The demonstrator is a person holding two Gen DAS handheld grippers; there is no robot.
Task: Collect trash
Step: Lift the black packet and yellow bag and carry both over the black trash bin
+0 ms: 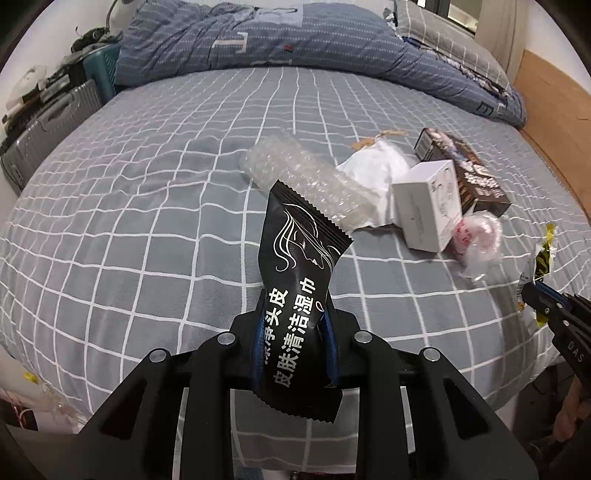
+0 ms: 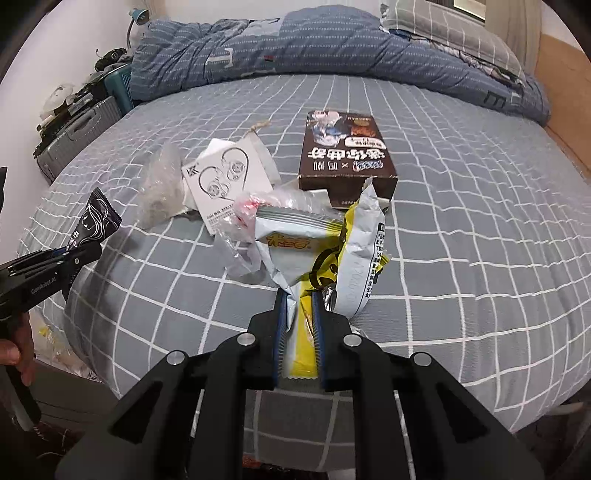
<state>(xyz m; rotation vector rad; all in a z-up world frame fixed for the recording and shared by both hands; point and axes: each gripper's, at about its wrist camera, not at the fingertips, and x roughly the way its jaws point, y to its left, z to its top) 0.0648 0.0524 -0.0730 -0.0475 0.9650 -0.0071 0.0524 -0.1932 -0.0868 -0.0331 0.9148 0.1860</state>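
My left gripper [image 1: 293,317] is shut on a black wet-wipe packet [image 1: 299,251] with white lettering, and the packet sticks up above the grey checked bed sheet [image 1: 147,221]. In the right wrist view the same packet [image 2: 98,221] and left gripper [image 2: 88,254] show at the left edge. My right gripper [image 2: 299,299] is shut on a crumpled yellow and pale snack wrapper [image 2: 354,251], held just above the sheet. More trash lies behind: bubble wrap [image 1: 306,177], a white box [image 1: 428,206], a brown box [image 2: 347,155] and a clear plastic bag [image 1: 476,236] with red print.
A rumpled blue quilt [image 1: 295,37] and a pillow [image 2: 443,26] lie across the far side of the bed. A grey suitcase [image 1: 44,125] and clutter stand to the left. A wooden bed frame [image 1: 554,110] runs along the right. A hand [image 2: 14,354] holds the left gripper's handle.
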